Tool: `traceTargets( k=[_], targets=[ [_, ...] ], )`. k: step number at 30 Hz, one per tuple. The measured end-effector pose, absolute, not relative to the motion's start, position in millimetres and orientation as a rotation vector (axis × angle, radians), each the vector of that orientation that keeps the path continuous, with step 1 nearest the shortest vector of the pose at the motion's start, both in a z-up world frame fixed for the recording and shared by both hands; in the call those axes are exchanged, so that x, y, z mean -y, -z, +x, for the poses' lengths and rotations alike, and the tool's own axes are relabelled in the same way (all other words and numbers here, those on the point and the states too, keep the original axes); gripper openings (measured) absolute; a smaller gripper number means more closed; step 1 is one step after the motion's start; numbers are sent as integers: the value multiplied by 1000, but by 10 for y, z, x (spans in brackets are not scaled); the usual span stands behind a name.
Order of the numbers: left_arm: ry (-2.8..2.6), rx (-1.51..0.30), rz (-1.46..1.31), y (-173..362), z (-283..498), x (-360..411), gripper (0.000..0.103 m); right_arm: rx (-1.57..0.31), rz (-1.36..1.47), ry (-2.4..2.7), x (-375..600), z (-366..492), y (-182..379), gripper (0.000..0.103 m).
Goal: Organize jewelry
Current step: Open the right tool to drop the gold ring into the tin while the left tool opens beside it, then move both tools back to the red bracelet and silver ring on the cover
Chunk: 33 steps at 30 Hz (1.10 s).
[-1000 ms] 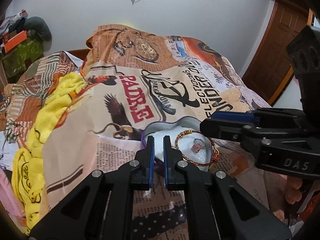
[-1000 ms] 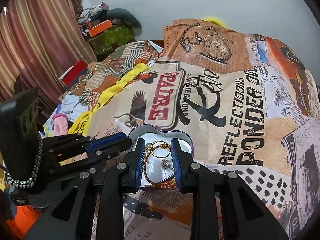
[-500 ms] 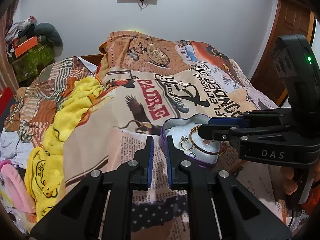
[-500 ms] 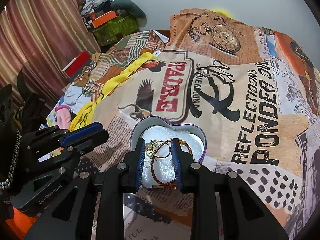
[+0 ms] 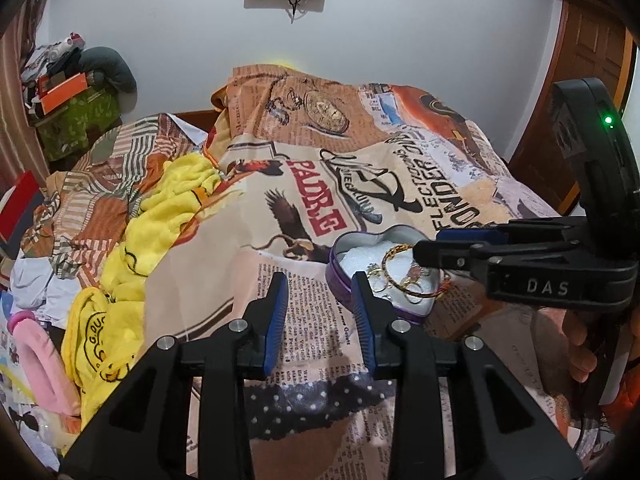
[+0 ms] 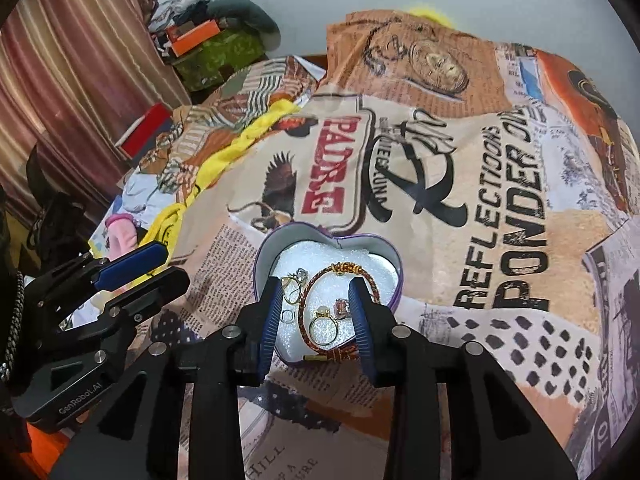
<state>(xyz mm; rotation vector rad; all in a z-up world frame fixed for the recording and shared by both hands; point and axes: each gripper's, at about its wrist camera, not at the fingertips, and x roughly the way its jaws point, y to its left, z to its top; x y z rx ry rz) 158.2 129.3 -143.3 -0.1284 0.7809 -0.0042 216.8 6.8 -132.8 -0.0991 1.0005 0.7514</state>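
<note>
Left tongs (image 5: 320, 312): jaws now stand wide apart; a second ago they were nearly closed, and they sat against the heart-shaped tin (image 5: 340, 276), which now lies off to their right.
Right tongs (image 6: 314, 316): jaws spread wider than before and empty; the gold hoops (image 6: 291, 289) they pinched now lie in the tin (image 6: 320, 236) beside the red-and-gold bangle (image 6: 320, 276).

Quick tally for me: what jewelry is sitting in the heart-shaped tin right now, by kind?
In the heart-shaped tin, from the right wrist view:
Bangles: 1, the red-and-gold bangle
Gold rings: 3, one with a clear stone, the pearl ring, the pink-stone ring
Small silver ring: 1
Total: 5
</note>
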Motion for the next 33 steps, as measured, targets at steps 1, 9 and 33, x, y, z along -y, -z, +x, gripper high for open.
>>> traceTargets(
  k=[1, 9, 33],
  targets=[
    [6, -772, -126, 1393, 1563, -1279, 33, -984, -92, -746, -25, 2154, 1281, 31],
    [32, -709, -109, 1126, 1486, -1117, 38, -869, -68, -689, 334, 2040, 972, 31],
    [256, -737, -34, 1148, 1626, -18, 40, -759, -32, -499, 1434, 1733, 775, 40]
  ],
)
